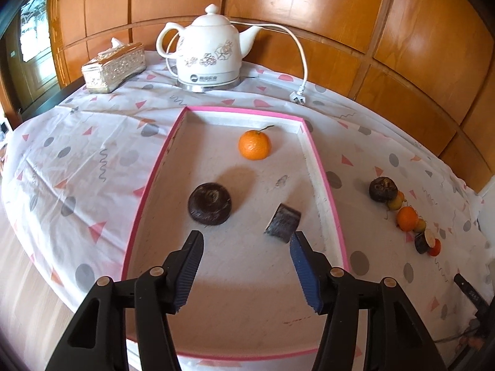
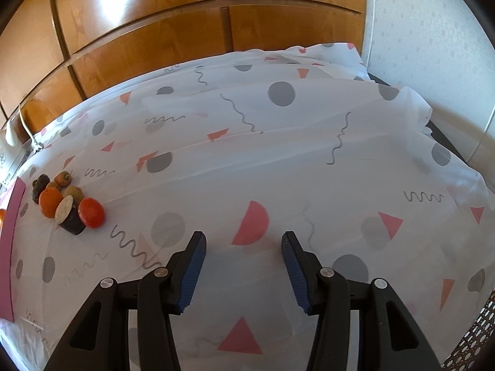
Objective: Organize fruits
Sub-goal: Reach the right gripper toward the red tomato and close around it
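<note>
A pink-rimmed white tray (image 1: 324,167) lies on the patterned cloth. In it sit an orange mandarin (image 1: 254,144), a dark round fruit (image 1: 210,203) and a dark cut piece (image 1: 283,223). My left gripper (image 1: 246,241) hangs open over the tray's near half, with nothing between its fingers; the cut piece lies just beyond its right fingertip (image 1: 298,241). A cluster of loose fruits (image 1: 405,213) lies on the cloth right of the tray, seen also as the fruit pile (image 2: 68,204) at the left of the right wrist view. My right gripper (image 2: 244,238) stands open over bare cloth, holding nothing.
A white electric kettle (image 1: 210,52) with its cord and plug (image 1: 298,97) stands behind the tray, and a tissue box (image 1: 114,65) to its left. Wooden panelling (image 2: 154,24) runs along the table's far side. The cloth-covered table (image 2: 309,154) drops off at the right.
</note>
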A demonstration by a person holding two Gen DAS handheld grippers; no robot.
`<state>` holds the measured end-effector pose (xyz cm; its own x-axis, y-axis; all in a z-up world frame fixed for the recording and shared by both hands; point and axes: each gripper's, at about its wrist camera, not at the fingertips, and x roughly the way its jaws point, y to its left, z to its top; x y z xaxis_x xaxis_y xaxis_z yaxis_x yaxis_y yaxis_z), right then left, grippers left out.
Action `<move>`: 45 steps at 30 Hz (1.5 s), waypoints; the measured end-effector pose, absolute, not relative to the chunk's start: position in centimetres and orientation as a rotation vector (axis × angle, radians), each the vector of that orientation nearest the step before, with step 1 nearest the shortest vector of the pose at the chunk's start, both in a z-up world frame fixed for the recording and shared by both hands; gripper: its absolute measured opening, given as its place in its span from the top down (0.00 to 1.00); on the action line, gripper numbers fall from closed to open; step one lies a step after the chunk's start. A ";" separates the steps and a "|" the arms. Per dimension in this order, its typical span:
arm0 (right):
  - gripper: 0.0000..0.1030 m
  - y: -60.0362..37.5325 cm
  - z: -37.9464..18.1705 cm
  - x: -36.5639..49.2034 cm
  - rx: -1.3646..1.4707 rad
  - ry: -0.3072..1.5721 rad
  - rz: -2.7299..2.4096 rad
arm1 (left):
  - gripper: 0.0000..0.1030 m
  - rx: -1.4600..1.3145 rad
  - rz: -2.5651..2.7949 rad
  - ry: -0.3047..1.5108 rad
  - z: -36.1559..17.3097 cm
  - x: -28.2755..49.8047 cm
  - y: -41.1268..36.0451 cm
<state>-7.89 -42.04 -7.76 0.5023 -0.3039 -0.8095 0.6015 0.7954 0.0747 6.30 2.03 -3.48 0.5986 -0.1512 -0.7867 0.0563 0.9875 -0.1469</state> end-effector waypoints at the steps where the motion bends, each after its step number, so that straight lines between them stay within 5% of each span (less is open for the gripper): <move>1: 0.50 -41.9 -7.8 -7.8 0.370 0.890 -0.556 | 0.43 -0.115 -0.118 0.922 -3.5 6.1 2.3; 35: 0.50 -34.3 -6.4 0.0 0.247 0.926 -0.231 | 0.39 -0.223 -0.049 0.917 -4.0 2.9 6.8; 45: 0.67 -33.6 -7.7 2.4 0.176 0.984 -0.202 | 0.38 -0.229 -0.037 0.920 -4.2 3.0 7.1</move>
<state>2.38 -33.59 -7.72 0.5375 -0.0895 -0.8385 0.2486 0.9670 0.0561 2.96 7.10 -4.20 0.6068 -0.1294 -0.7843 -0.0660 0.9750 -0.2120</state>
